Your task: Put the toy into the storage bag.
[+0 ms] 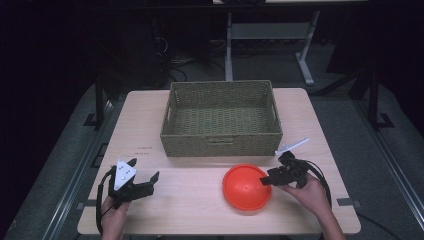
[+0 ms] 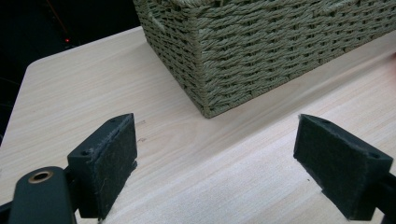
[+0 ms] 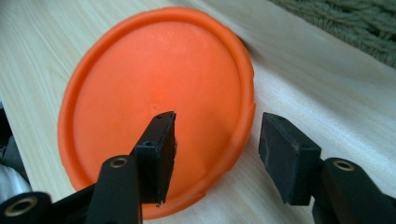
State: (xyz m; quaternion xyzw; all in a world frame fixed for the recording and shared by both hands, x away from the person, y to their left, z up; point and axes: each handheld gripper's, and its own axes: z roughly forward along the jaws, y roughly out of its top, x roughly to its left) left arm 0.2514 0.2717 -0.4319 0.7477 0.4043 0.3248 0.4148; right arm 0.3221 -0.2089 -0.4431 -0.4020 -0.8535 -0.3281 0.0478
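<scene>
- Orange disc (image 3: 154, 93): a shallow moulded plastic piece with a raised rim, lying flat on the surface (image 1: 190, 200). Judged light, stiff and smooth, so likely to slide under a loose pinch.
- Hold: the rim edge nearest the right tongs (image 3: 217, 149) looked the best purchase. One jaw stood over the disc's face, the other outside the rim, part-open and not yet pressing on it.
- Woven basket (image 1: 220, 117): empty, beyond the right tongs.
- Left tongs (image 2: 215, 163): well apart from the disc, jaws wide open, holding nothing, near the basket's corner.
</scene>
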